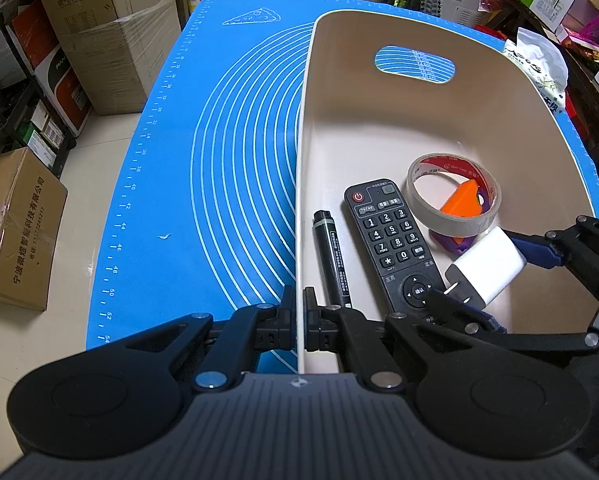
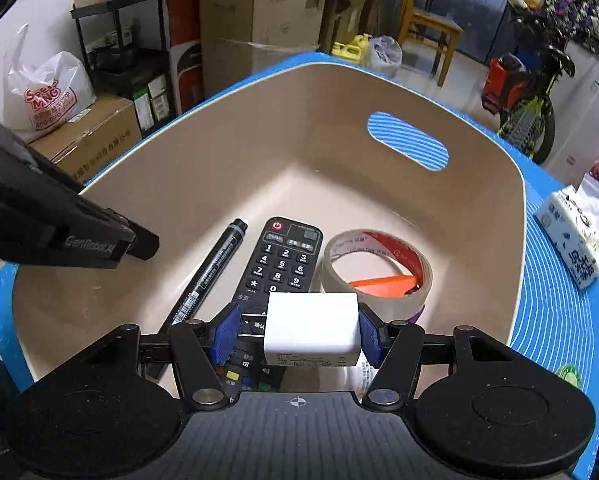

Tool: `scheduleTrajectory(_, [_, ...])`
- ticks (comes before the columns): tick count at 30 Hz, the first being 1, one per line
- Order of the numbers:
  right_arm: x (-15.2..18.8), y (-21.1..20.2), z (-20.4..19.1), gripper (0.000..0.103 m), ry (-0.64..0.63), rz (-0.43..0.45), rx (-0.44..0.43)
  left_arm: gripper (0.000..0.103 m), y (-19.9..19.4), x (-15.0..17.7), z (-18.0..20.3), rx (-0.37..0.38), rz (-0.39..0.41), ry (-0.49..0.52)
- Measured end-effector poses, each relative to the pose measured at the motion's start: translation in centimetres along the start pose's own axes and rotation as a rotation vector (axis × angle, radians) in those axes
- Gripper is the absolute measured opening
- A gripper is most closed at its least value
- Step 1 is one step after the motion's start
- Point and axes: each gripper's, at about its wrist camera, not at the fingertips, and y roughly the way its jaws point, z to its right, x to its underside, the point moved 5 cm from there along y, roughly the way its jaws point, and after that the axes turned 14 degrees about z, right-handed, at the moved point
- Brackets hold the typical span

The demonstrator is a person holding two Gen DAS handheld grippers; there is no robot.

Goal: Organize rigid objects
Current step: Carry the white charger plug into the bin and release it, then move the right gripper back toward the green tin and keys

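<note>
- Charger (image 2: 311,328), a white block with its prongs pointing to the left in the right wrist view, sits between the blue pads of the right gripper (image 2: 297,332); the jaws are closed against its two sides and hold it above the near part of the bin.
- Bin (image 2: 203,160), a beige tub with an oval handle slot in its far wall, stands on a blue mat (image 1: 227,128) that covers the counter.
- Inside the bin, a black remote (image 2: 279,260) lies flat on the floor, directly under and beyond the charger.
- A black marker (image 2: 209,276) lies just beside the remote, on the side toward the left gripper.
- A roll of tape (image 2: 379,268) lies flat on the remote's other side, with an orange piece (image 1: 461,202) inside its ring and something purple (image 1: 453,242) partly under it.
- The left gripper (image 1: 298,312) straddles the bin's near side wall, one finger outside and one inside; the jaws are nearly closed on the thin rim, though whether the fingers actually press it I cannot tell.
- A pack of tissues (image 2: 579,236) lies on the mat outside the bin, past the wall on the tape's side.
</note>
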Motion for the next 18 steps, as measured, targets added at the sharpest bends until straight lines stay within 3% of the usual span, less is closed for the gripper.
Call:
scheduleTrajectory(7, [-0.4, -1.2, 1.2, 0.072, 0.040, 0.070, 0.003, 0.004, 0.0, 0.0, 0.0, -0.002, 0.000, 0.002])
scheduleTrajectory(13, [-1.3, -4.5, 3.6, 0.078, 0.086, 0.225, 0.025, 0.004, 0.0, 0.0, 0.0, -0.002, 0.000, 0.002])
scheduleTrajectory(18, [-1.5, -7.8, 7.6, 0.088, 0.140, 0.358, 0.119, 0.004, 0.1, 0.0, 0.0, -0.002, 0.000, 0.002])
